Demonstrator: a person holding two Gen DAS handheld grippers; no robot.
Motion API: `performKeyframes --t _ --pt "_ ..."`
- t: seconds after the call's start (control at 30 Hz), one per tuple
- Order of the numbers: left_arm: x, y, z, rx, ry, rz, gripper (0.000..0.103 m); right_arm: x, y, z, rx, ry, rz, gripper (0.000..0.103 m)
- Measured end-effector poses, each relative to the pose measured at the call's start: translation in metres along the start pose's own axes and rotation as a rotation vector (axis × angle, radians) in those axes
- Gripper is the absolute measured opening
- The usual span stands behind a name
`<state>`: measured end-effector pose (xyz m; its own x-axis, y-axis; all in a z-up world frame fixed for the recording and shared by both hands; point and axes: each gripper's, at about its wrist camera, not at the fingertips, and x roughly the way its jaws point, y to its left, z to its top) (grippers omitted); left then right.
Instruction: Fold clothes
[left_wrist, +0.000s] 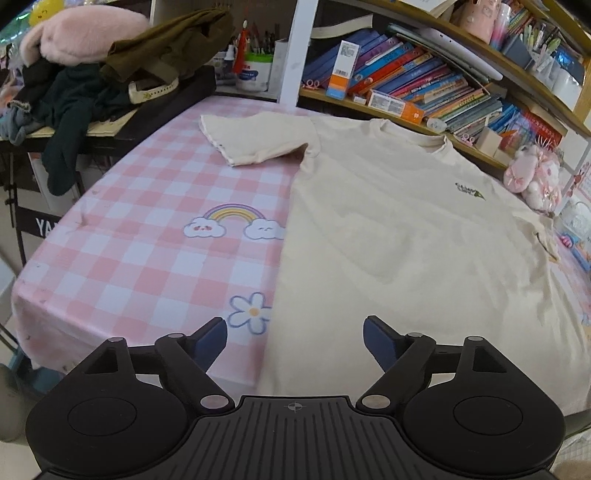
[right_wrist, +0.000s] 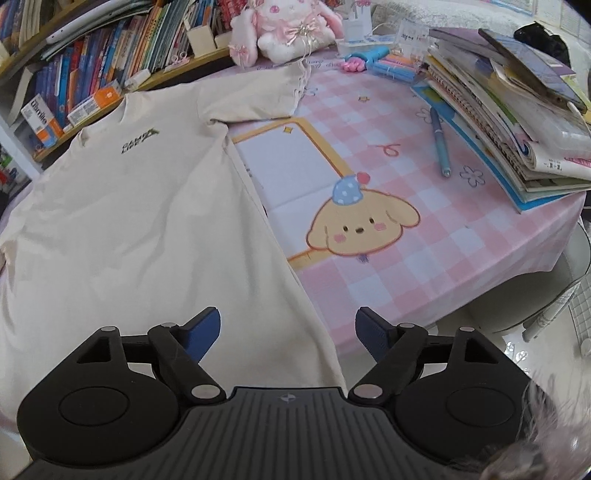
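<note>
A cream T-shirt (left_wrist: 388, 221) lies flat, front up, on a table with a pink checked cloth (left_wrist: 140, 236). Its collar points to the bookshelf, and its hem hangs over the near table edge. It also shows in the right wrist view (right_wrist: 140, 221), with a small dark logo on the chest. One sleeve (left_wrist: 255, 138) is spread out to the left, the other (right_wrist: 255, 96) to the right. My left gripper (left_wrist: 295, 336) is open and empty, above the hem's left corner. My right gripper (right_wrist: 288, 328) is open and empty, above the hem's right corner.
A pile of dark clothes and a pink plush (left_wrist: 92, 74) sits on a stand at the far left. A bookshelf (left_wrist: 424, 85) runs along the back. A pink plush rabbit (right_wrist: 284, 29), a blue pen (right_wrist: 439, 142) and a stack of books (right_wrist: 517, 122) lie right of the shirt.
</note>
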<state>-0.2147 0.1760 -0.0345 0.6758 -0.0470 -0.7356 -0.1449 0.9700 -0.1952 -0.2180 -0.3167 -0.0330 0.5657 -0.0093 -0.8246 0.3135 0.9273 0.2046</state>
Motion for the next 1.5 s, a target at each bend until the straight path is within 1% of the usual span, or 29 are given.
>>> performKeyframes --t 0.1,0.23,0.4,0.47,0.63,0.7,0.73,0.77,0.8,0.83,0.87,0.9,0.93,1.03,1.1,1.13,1.3,1.43,1.5 --pt "0.003 -0.007 0.002 0.01 0.005 -0.014 0.085 0.004 0.011 0.006 0.007 -0.017 0.017 0.082" --pt "0.011 -0.014 0.005 0.008 0.02 -0.012 0.086 0.012 0.021 0.015 -0.031 -0.018 0.031 0.083" --pt "0.022 -0.024 0.01 -0.001 0.038 0.004 0.086 0.023 0.032 0.027 -0.079 -0.019 0.049 0.083" --pt "0.034 -0.032 0.018 -0.005 0.041 0.011 0.086 0.027 0.037 0.032 -0.098 -0.019 0.056 0.083" --pt "0.063 -0.053 0.039 -0.013 0.048 0.027 0.087 0.043 0.048 0.064 -0.19 -0.057 0.109 0.083" --pt "0.074 -0.061 0.047 -0.017 0.051 0.033 0.087 0.052 0.057 0.078 -0.229 -0.065 0.132 0.081" --pt "0.08 -0.066 0.051 -0.019 0.053 0.036 0.087 0.06 0.065 0.089 -0.257 -0.062 0.157 0.077" --pt "0.086 -0.07 0.055 -0.02 0.053 0.04 0.087 0.068 0.072 0.098 -0.281 -0.056 0.182 0.069" --pt "0.092 -0.076 0.059 -0.018 0.05 0.045 0.087 0.076 0.081 0.108 -0.308 -0.047 0.21 0.063" --pt "0.098 -0.083 0.063 -0.017 0.045 0.047 0.087 0.085 0.09 0.118 -0.336 -0.038 0.237 0.052" --pt "0.103 -0.09 0.065 -0.011 0.042 0.049 0.087 0.095 0.096 0.129 -0.363 -0.027 0.259 0.044" --pt "0.108 -0.096 0.068 -0.005 0.039 0.05 0.087 0.105 0.103 0.14 -0.389 -0.018 0.28 0.041" --pt "0.113 -0.103 0.07 0.002 0.036 0.053 0.087 0.118 0.112 0.154 -0.417 -0.008 0.31 0.034" --pt "0.129 -0.12 0.07 0.039 0.047 0.07 0.087 0.154 0.133 0.191 -0.45 0.031 0.386 0.023" --pt "0.137 -0.129 0.068 0.067 0.056 0.091 0.087 0.179 0.152 0.22 -0.477 0.046 0.419 0.02" --pt "0.14 -0.134 0.067 0.082 0.059 0.103 0.088 0.191 0.16 0.233 -0.493 0.046 0.427 0.018" --pt "0.144 -0.149 0.058 0.153 0.044 0.138 0.095 0.242 0.205 0.288 -0.537 0.032 0.444 0.012" --pt "0.145 -0.151 0.055 0.145 0.029 0.143 0.099 0.274 0.24 0.326 -0.526 0.006 0.475 0.011" --pt "0.145 -0.151 0.055 0.14 0.026 0.148 0.101 0.291 0.255 0.34 -0.527 0.007 0.466 0.01"
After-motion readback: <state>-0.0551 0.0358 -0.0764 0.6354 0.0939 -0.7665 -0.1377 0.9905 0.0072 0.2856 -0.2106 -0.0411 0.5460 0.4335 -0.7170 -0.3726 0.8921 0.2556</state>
